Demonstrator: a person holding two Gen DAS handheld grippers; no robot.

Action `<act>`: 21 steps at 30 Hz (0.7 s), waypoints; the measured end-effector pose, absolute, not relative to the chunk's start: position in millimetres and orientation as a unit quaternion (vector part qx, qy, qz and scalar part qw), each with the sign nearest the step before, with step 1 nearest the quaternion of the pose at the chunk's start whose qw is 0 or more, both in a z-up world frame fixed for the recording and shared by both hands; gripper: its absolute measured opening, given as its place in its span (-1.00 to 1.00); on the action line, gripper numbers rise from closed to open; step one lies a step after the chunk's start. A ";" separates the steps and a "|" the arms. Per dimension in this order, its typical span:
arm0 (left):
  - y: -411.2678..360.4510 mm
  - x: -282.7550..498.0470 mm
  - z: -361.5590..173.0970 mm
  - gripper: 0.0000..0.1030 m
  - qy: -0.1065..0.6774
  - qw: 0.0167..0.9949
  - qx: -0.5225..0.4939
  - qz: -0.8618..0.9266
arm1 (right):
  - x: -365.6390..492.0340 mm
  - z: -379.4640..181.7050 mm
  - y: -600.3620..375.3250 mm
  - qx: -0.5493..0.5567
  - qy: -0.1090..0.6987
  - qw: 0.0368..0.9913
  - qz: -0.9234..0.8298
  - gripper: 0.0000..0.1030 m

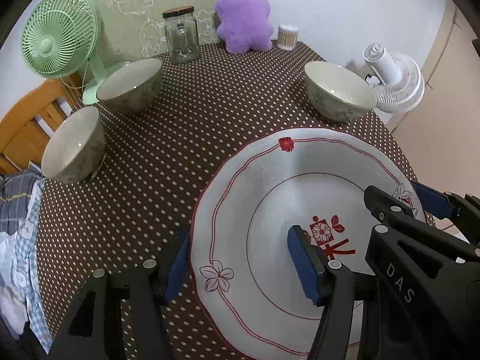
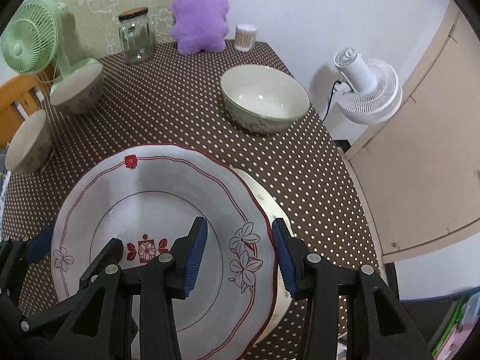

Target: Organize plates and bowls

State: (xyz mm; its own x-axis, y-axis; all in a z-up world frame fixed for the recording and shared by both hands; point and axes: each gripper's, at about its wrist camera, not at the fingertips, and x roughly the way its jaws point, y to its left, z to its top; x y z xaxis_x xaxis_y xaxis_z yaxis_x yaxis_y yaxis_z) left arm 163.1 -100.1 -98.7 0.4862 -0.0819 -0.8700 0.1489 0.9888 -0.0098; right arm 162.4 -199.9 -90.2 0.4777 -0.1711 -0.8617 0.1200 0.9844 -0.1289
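We're gripping the big flowered plate (image 2: pixel 156 219) from both sides, left gripper (image 1: pixel 240 267) and right gripper (image 2: pixel 240 255) fingers each clamped across opposite rims so it's staying level, hovering over another plate (image 2: pixel 270 210) just below on the tabletop (image 1: pixel 168 138), probably for stacking.

I am looking across my tabletop (image 1: pixel 186 156), which is wearing a brown cloth with white dots. A white wall (image 1: pixel 345 9) is standing behind it, with a pale green patterned sheet (image 1: pixel 132 9) hanging on its left part. At the back of the tabletop a green fan (image 1: pixel 57 48), a glass jar (image 1: pixel 181 36), a purple plush (image 1: pixel 243 21) and a tub of swabs (image 1: pixel 287 36) are sitting. A white fan (image 2: pixel 367 90) is standing off the right edge, beside a beige door (image 2: pixel 426 150). A wooden chair (image 1: pixel 27 120) and checked cloth (image 1: pixel 21 234) are showing at the left.
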 end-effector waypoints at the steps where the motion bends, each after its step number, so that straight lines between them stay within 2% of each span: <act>1: -103.1 162.3 -101.2 0.23 0.505 0.860 0.032 -0.065 | 161.9 -91.9 -203.1 -0.026 0.506 0.858 -0.083 -0.06; 21: -145.9 166.8 -121.0 0.24 0.512 0.855 0.059 -0.055 | 156.9 -124.0 -248.2 -0.019 0.532 0.843 -0.082 -0.06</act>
